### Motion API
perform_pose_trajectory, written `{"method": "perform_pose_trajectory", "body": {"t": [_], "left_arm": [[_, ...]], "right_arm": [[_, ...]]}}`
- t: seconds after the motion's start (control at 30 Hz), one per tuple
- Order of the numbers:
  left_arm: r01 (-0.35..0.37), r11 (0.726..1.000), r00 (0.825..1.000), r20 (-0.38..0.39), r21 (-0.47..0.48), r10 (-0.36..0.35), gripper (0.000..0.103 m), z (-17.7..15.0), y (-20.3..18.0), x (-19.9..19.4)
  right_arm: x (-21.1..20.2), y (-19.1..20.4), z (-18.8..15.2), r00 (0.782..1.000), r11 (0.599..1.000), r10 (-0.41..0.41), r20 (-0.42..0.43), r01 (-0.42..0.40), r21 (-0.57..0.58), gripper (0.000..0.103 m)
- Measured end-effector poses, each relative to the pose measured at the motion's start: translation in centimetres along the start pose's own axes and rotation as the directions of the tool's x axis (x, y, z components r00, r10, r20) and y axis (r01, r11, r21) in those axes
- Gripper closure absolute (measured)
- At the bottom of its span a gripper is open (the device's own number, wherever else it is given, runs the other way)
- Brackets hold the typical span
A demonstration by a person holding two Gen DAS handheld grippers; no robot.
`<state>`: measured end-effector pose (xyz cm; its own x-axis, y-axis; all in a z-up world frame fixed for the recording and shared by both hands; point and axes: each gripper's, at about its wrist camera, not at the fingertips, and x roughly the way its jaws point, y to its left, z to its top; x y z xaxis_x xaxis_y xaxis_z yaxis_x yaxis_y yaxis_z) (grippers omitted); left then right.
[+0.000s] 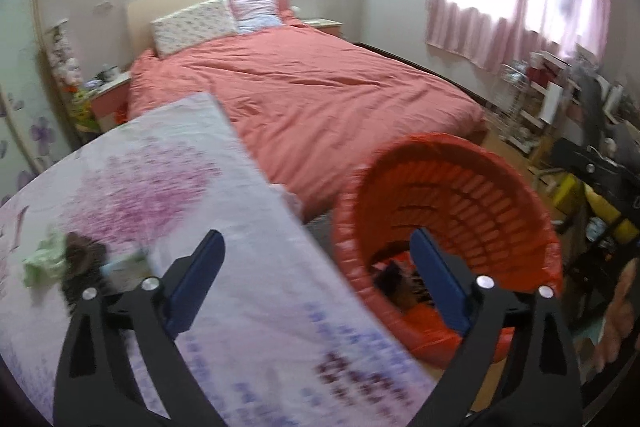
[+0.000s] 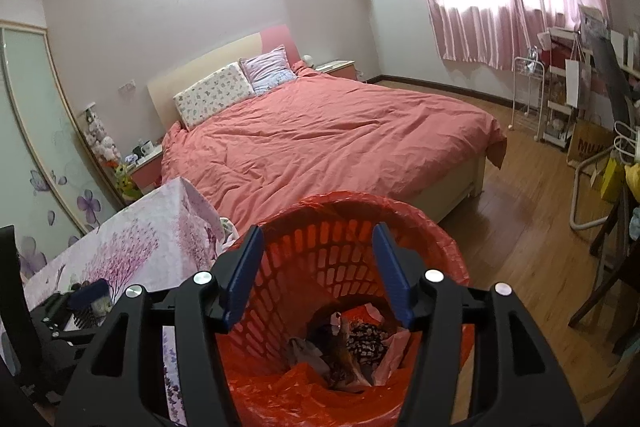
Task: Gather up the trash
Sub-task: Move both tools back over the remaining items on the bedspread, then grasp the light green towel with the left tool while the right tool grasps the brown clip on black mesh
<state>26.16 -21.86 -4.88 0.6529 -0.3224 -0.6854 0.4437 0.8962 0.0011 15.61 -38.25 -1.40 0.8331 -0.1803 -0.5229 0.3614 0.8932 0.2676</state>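
Observation:
A red slotted trash basket (image 2: 432, 227) with a red bag liner stands on the floor beside a table; crumpled wrappers (image 2: 348, 351) lie at its bottom. My right gripper (image 2: 318, 235) is open and empty, right above the basket's mouth. My left gripper (image 1: 318, 241) is open and empty, above the table edge, its right finger over the basket (image 1: 480, 187). A green crumpled piece (image 1: 44, 259) and a dark blurred item (image 1: 82, 263) lie on the table (image 1: 240, 307) at the left. The left gripper (image 2: 86, 293) shows in the right wrist view over the table.
The table has a purple floral cloth (image 2: 140, 239). A bed with a pink cover (image 2: 328, 143) stands behind. Shelves and clutter (image 2: 572, 99) line the right wall under the pink curtains. Wooden floor (image 2: 520, 227) lies to the right of the basket.

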Motion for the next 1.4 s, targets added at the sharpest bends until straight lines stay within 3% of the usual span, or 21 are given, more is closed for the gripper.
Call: {"method": "perform_pose_trajectory", "body": {"t": [0.2, 0.4, 0.5, 0.63, 0.77, 0.93, 1.03, 1.13, 1.23, 1.33, 1.4], "left_arm": [[-0.091, 0.996, 0.996, 0.022, -0.016, 0.092, 0.009, -1.2, 4.0, -2.0], [-0.206, 0.976, 0.978, 0.013, -0.067, 0.207, 0.009, -3.3, 11.2, -3.9], [-0.273, 0.953, 0.962, -0.01, -0.132, 0.274, 0.009, -4.2, 16.1, -4.4], [-0.374, 0.902, 0.926, -0.039, -0.214, 0.375, 0.009, -5.1, 22.6, -4.3], [-0.38, 0.891, 0.925, -0.09, -0.249, 0.369, 0.014, -5.1, 25.9, -2.8], [-0.372, 0.904, 0.928, -0.117, -0.211, 0.355, 0.02, -4.2, 26.5, -0.2], [-0.359, 0.914, 0.931, -0.136, -0.189, 0.337, 0.027, -4.0, 26.8, 1.0], [-0.317, 0.925, 0.943, -0.172, -0.209, 0.284, 0.041, -4.0, 27.5, 2.1], [-0.266, 0.935, 0.959, -0.161, -0.235, 0.232, 0.058, -4.1, 27.8, 2.1], [-0.244, 0.942, 0.965, -0.149, -0.229, 0.214, 0.084, -4.3, 27.4, 1.9], [-0.252, 0.941, 0.964, -0.147, -0.227, 0.223, 0.09, -4.3, 27.4, 1.7]], "right_arm": [[-0.2, 2.7, -0.9, 1.0, 0.998, 0.02, -0.018, -0.021, -0.057, 0.046], [0.1, 6.5, -2.5, 0.996, 0.99, 0.062, -0.061, -0.069, -0.124, 0.046], [0.4, 8.6, -3.6, 0.992, 0.983, 0.085, -0.09, -0.099, -0.155, 0.046], [1.0, 11.3, -5.0, 0.986, 0.97, 0.109, -0.13, -0.134, -0.204, 0.046], [1.3, 13.8, -6.5, 0.977, 0.956, 0.13, -0.167, -0.168, -0.24, 0.046], [1.7, 15.7, -7.6, 0.971, 0.945, 0.138, -0.197, -0.188, -0.269, 0.046], [1.9, 16.2, -7.8, 0.968, 0.943, 0.139, -0.208, -0.194, -0.271, 0.046], [2.0, 16.7, -8.1, 0.966, 0.94, 0.139, -0.22, -0.198, -0.277, 0.046], [2.0, 17.1, -8.3, 0.963, 0.938, 0.141, -0.229, -0.204, -0.281, 0.046], [2.1, 17.8, -8.6, 0.96, 0.937, 0.146, -0.241, -0.212, -0.278, 0.046], [2.1, 18.1, -8.8, 0.959, 0.935, 0.147, -0.244, -0.215, -0.281, 0.046]]}}
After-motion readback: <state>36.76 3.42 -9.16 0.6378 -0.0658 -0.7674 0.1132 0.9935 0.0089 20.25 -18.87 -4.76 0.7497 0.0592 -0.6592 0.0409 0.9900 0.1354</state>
